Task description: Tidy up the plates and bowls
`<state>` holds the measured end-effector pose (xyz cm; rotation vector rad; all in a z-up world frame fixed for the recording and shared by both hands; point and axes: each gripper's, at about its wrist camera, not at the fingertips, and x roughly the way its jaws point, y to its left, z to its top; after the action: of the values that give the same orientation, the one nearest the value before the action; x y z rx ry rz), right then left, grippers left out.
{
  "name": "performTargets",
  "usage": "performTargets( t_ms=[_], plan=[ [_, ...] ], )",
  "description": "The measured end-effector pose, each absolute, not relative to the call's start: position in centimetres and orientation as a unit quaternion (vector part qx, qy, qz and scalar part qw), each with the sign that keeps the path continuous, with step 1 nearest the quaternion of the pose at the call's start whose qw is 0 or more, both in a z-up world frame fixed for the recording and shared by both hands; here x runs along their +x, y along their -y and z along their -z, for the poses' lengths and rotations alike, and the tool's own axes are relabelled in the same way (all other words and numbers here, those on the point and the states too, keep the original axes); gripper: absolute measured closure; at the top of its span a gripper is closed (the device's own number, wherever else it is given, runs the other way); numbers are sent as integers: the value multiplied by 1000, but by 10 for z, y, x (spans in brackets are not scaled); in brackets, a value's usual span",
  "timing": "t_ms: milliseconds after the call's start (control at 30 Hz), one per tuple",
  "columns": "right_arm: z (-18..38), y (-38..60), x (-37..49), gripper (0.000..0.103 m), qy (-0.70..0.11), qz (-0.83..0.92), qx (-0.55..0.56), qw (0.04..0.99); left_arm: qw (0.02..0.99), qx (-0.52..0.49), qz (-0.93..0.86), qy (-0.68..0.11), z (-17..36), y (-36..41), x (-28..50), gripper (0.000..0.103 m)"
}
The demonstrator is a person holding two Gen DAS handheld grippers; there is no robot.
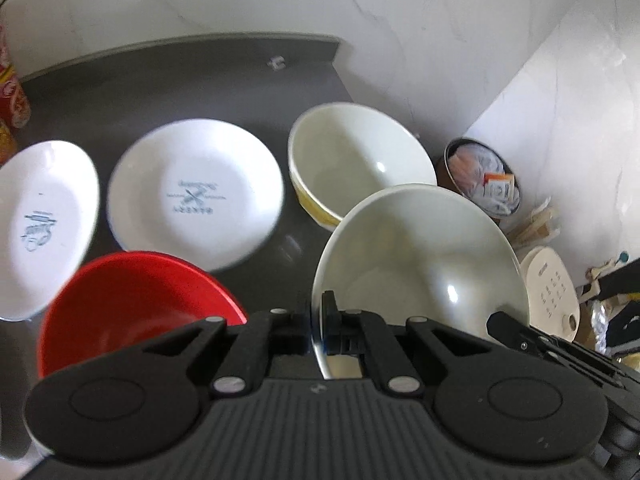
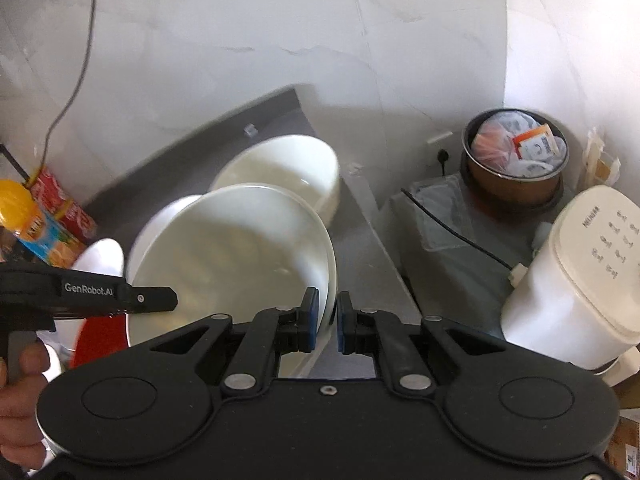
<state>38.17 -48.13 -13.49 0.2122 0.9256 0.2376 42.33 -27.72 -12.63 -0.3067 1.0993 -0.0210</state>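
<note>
I have a pale bowl [image 1: 420,264] lifted off the dark counter [image 1: 160,80], its rim pinched on both sides: my left gripper [image 1: 318,322] is clamped on the near-left rim, and my right gripper [image 2: 327,314] has its fingers on either side of the opposite rim, nearly together on it. The bowl is tilted, its open mouth facing up and toward me, over the counter's right edge. Beyond it a cream bowl with a yellow outside [image 1: 360,156] sits near the far right corner. Two white plates [image 1: 196,192] with blue prints lie side by side toward the left edge, and a red bowl [image 1: 132,304] sits at the near edge.
</note>
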Motion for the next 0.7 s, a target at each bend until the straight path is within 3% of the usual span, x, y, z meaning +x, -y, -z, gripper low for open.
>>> performTargets(
  t_ms=[700],
  plan=[
    [101, 378, 360, 93, -422, -171, 84, 886, 848, -178, -25, -499, 97, 165, 377, 99]
  ],
)
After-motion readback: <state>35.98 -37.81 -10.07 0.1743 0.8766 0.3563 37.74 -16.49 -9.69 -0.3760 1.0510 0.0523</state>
